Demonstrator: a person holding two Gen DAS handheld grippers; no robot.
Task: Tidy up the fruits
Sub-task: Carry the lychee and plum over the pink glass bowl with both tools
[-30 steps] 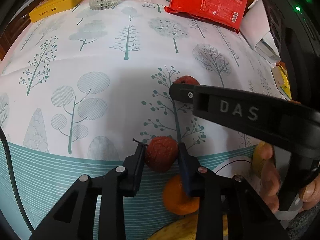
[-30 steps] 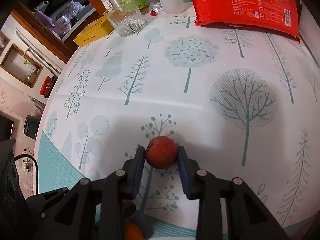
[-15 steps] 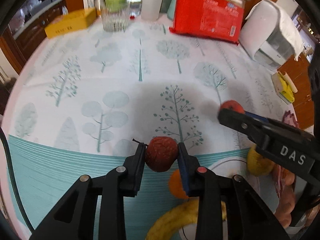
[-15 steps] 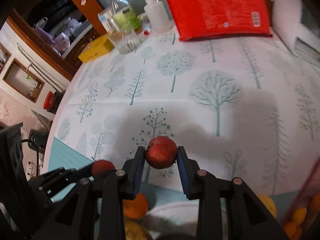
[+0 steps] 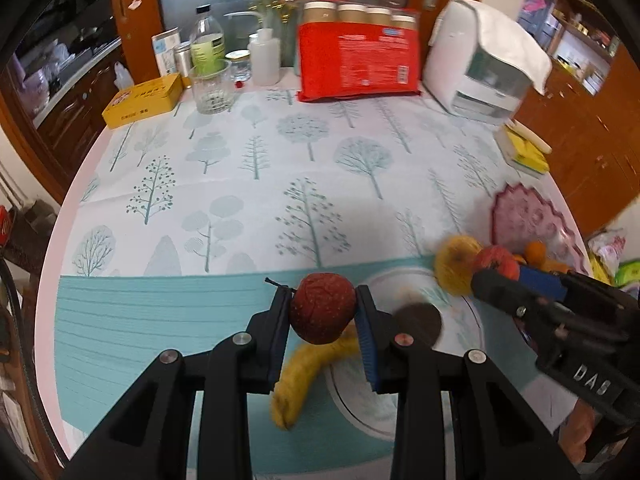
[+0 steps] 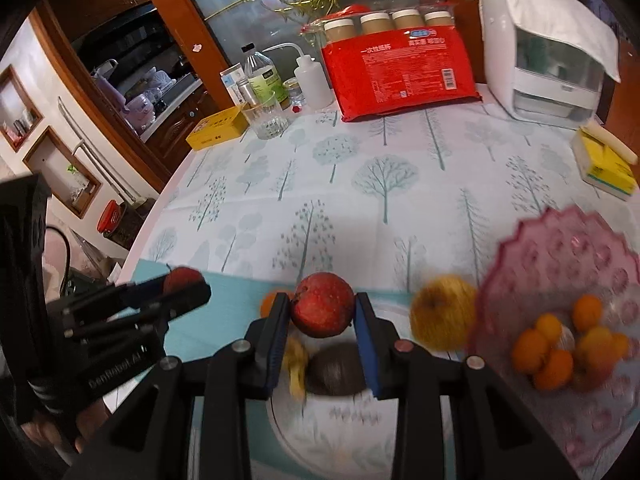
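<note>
My left gripper is shut on a wrinkled dark red fruit, held in the air above a banana at the edge of a white plate. My right gripper is shut on a red apple, held above a dark round fruit on the white plate. A yellow apple lies beside a pink scalloped dish with several small oranges. An orange peeks from behind the right gripper's left finger.
At the table's far edge stand a red packet, a white appliance, a glass, bottles and a yellow box. A yellow packet lies at the right. The tree-patterned cloth covers the table.
Both grippers have risen and pulled back toward the near edge with their fruits, so the plate, banana, pink dish and whole table now show.
</note>
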